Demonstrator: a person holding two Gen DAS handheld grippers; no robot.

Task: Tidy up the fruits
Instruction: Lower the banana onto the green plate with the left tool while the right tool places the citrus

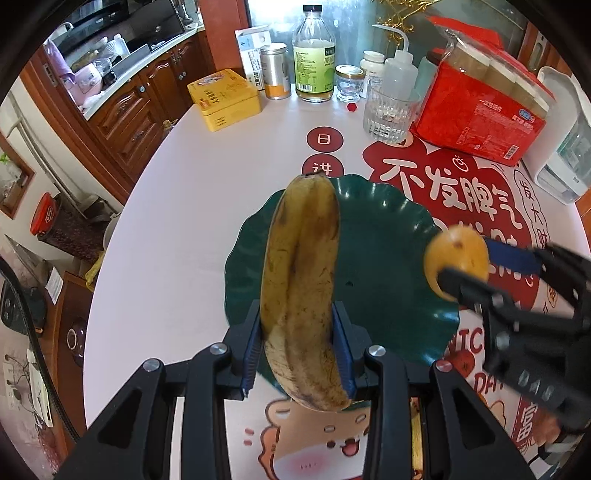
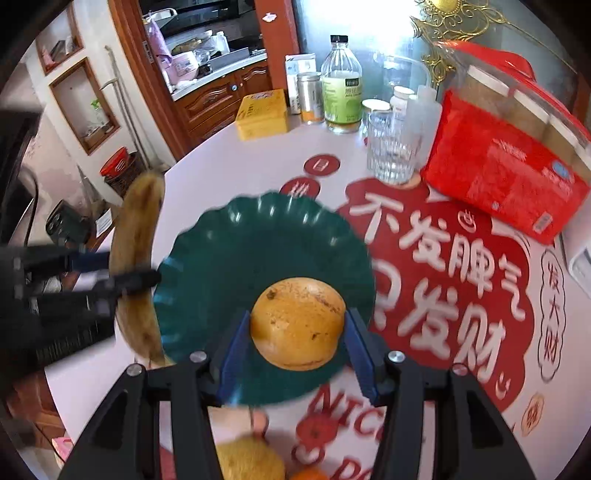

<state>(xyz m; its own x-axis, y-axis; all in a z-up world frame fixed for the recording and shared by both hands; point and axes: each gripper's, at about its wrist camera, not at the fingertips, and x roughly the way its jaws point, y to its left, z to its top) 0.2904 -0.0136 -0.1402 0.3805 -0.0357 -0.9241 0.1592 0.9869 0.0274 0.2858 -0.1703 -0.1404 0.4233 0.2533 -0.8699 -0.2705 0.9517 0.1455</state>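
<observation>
Bright daylight floods in through the window behind the glass bottle, blowing it out white. The green plate below the bottle smears with motion blur in the right wrist view. Both fisheye views bow and darken at the corners.

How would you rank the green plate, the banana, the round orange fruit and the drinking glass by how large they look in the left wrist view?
1. Green plate.
2. Banana, though it is nearest the camera, so it looks bigger than it is.
3 and 4. Drinking glass and round orange fruit look alike; no ranking.
</observation>
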